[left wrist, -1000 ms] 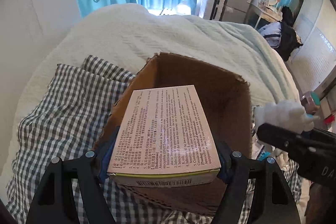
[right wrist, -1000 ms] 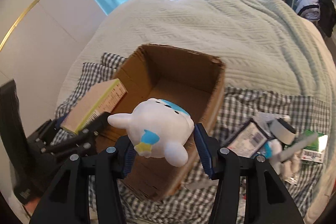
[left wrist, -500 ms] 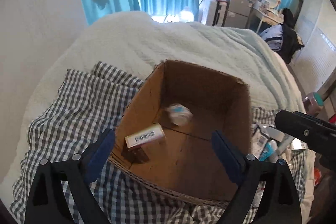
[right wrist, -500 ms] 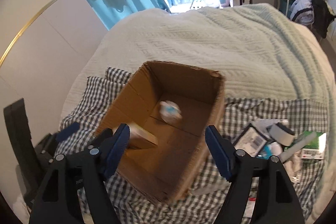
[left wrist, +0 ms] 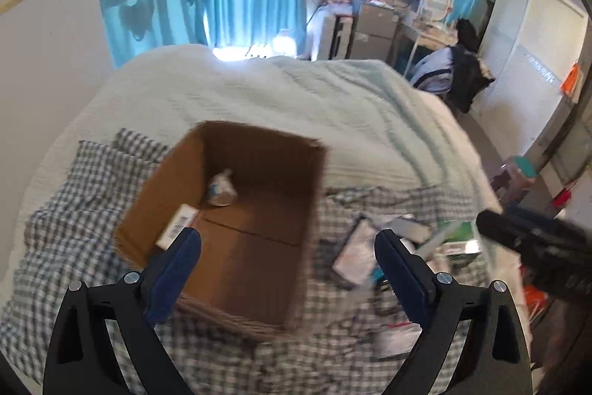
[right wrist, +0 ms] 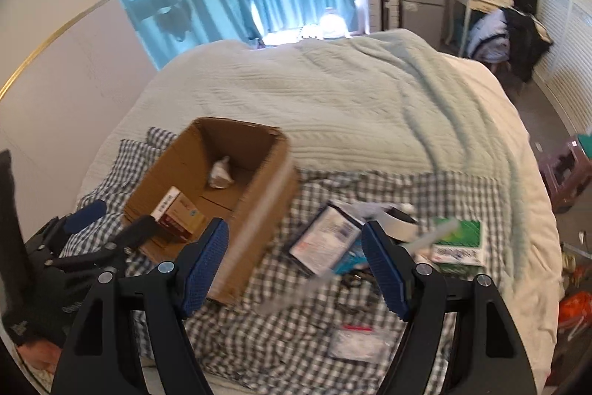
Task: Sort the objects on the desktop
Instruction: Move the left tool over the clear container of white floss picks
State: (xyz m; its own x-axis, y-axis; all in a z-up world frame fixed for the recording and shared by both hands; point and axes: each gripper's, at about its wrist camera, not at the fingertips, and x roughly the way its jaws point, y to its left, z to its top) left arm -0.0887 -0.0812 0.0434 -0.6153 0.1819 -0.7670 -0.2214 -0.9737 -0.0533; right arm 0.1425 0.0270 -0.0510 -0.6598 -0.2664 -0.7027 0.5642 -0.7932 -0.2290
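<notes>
An open cardboard box [left wrist: 307,210] [right wrist: 270,195] stands on a checked cloth. Inside lie a white plush toy [left wrist: 221,189] [right wrist: 220,174] at the far corner and a medicine box [left wrist: 177,226] [right wrist: 177,208] by the left wall. My left gripper [left wrist: 288,256] is open and empty above the box's near right part. My right gripper [right wrist: 296,261] is open and empty above the cloth right of the box. Several loose items lie there: a flat packet [right wrist: 323,241], a tape roll [right wrist: 397,223] and a green-white box [right wrist: 458,243].
The checked cloth [right wrist: 296,332] covers the near end of a bed with a pale green quilt [right wrist: 351,99]. A wall runs along the left. A purple stool [right wrist: 566,169] stands off the bed's right side. A clear bag [right wrist: 355,343] lies on the cloth near me.
Both grippers opened and dropped their loads into the cardboard box: the medicine box from the left, the plush toy from the right. Both have since pulled back and swung right.
</notes>
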